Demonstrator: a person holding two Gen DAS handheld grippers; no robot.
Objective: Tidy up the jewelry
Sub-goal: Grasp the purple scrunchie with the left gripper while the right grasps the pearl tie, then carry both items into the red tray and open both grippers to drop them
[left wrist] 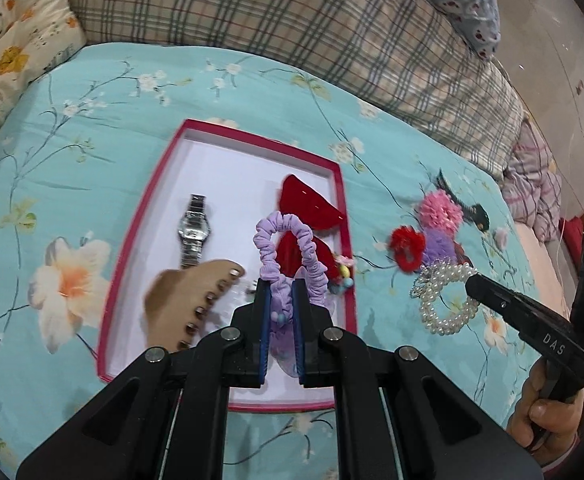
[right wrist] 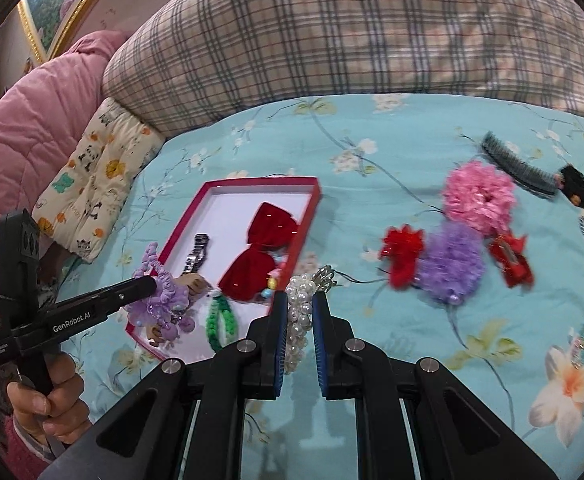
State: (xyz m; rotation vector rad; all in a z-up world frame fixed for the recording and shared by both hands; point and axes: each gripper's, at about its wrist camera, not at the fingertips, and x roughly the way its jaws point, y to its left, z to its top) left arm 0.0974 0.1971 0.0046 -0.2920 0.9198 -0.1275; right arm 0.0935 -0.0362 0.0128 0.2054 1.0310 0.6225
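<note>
A red-rimmed white tray point(left wrist: 344, 200) point(right wrist: 310, 216) lies on the bed. It holds a silver watch point(left wrist: 195, 229), a red velvet bow point(left wrist: 308, 204) point(right wrist: 266, 240), a tan studded clip point(left wrist: 188, 300) and a green scrunchie point(right wrist: 222, 320). My left gripper point(left wrist: 280, 292) is shut on a purple scrunchie point(left wrist: 270, 248) point(right wrist: 164, 300) above the tray. My right gripper point(right wrist: 300, 300) is shut on a pearl bracelet point(right wrist: 300, 312) point(left wrist: 446, 300), just right of the tray.
Loose hair pieces lie right of the tray: a pink flower point(right wrist: 478, 196), a purple pom point(right wrist: 452, 262), red pieces point(right wrist: 404, 254), a dark comb point(right wrist: 512, 162). A plaid quilt point(right wrist: 332, 40) and pillows border the teal sheet point(left wrist: 92, 128).
</note>
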